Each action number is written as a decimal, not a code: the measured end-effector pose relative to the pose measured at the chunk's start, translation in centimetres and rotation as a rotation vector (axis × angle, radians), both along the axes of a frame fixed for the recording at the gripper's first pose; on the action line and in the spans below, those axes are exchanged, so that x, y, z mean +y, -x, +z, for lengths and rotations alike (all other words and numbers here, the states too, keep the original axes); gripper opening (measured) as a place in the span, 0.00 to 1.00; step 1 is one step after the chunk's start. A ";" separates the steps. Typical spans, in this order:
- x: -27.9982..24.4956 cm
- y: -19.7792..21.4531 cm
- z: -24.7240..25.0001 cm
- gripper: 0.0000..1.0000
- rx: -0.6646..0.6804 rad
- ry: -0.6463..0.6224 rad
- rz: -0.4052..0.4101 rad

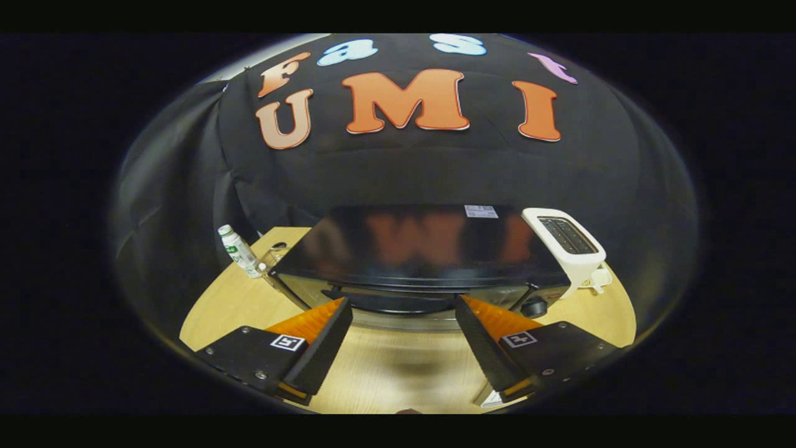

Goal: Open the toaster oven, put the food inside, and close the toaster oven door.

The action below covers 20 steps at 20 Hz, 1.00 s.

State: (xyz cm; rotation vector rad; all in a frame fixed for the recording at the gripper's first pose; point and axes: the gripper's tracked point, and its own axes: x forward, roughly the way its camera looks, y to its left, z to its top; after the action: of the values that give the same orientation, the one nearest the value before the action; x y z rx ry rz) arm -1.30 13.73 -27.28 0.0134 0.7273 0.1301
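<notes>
The black toaster oven (410, 249) stands on the wooden table just ahead of my fingers, seen from above so its glossy top takes up most of what I see of it. Its front face with the door handle (398, 303) runs right beyond my fingertips, and a dark knob (533, 306) sits at the front right corner. The door looks closed. My gripper (403, 311) is open, its two fingers spread wide with bare tabletop between them and nothing held.
A white slot toaster (569, 246) stands right of the oven. Left of the oven are a small white bottle with a green label (239, 251) and a clear glass (273, 255). The wooden table (398, 373) extends under my fingers.
</notes>
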 end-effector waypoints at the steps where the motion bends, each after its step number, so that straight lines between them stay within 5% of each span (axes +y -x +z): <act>1: 0.2 -0.1 0.9 0.99 -0.027 -0.010 0.007; 11: -1.2 -2.0 18.4 0.98 -0.424 -0.111 0.034; 20: -3.2 -1.4 29.2 0.98 -0.606 -0.099 0.050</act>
State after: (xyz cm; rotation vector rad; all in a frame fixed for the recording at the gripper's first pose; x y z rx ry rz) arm 0.07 10.55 1.96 0.0480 0.1159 0.2059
